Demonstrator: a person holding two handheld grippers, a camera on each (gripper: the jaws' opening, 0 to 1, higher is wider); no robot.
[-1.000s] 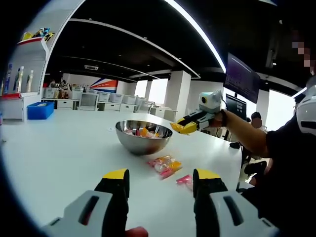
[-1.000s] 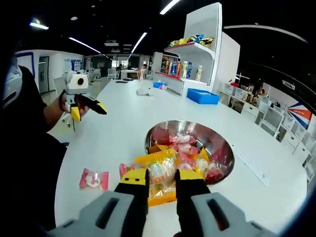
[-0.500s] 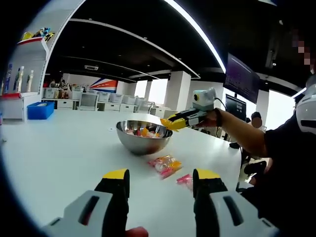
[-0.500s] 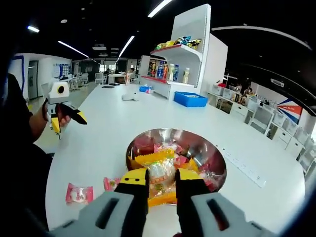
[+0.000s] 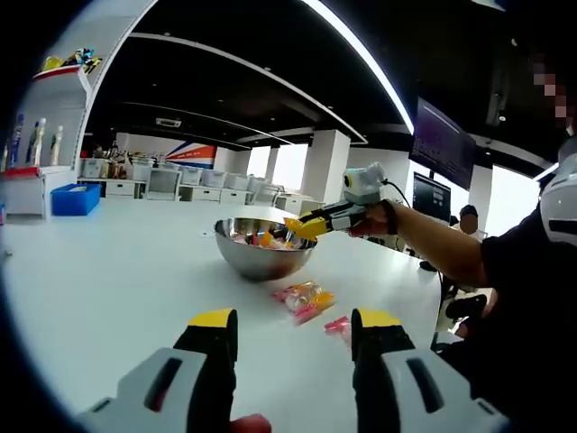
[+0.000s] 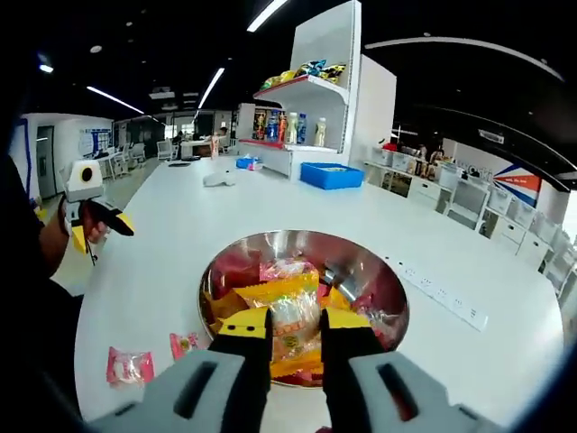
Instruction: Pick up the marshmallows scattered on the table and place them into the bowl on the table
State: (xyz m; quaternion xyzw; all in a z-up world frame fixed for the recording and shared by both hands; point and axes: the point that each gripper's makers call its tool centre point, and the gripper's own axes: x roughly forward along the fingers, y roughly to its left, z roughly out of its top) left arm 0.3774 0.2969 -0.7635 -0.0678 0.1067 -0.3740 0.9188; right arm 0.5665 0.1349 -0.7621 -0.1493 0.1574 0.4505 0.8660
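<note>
A steel bowl (image 5: pixel 264 258) (image 6: pixel 383 289) stands on the white table (image 5: pixel 108 271) and holds several wrapped marshmallows. My right gripper (image 6: pixel 293 323) is shut on a yellow-edged marshmallow packet (image 6: pixel 293 307) and hangs over the bowl's near side; from the left gripper view, the right gripper (image 5: pixel 305 227) is at the bowl's rim. My left gripper (image 5: pixel 296 319) is open with nothing between its jaws, low over the table. In front of it lie an orange-pink packet (image 5: pixel 304 299) and a pink packet (image 5: pixel 338 327). These two packets (image 6: pixel 129 365) (image 6: pixel 185 344) lie left of the bowl, with the left gripper (image 6: pixel 97 230) beyond.
A white shelf (image 6: pixel 297 108) with bottles and snacks stands at the table's far side, with a blue bin (image 6: pixel 332 175) (image 5: pixel 72 199) beside it. A power strip (image 6: pixel 444 299) lies right of the bowl. A person's arm (image 5: pixel 442 245) reaches in from the right.
My right gripper has carried the yellow-edged packet from beside the bowl to above its contents. The left gripper has stayed where it was.
</note>
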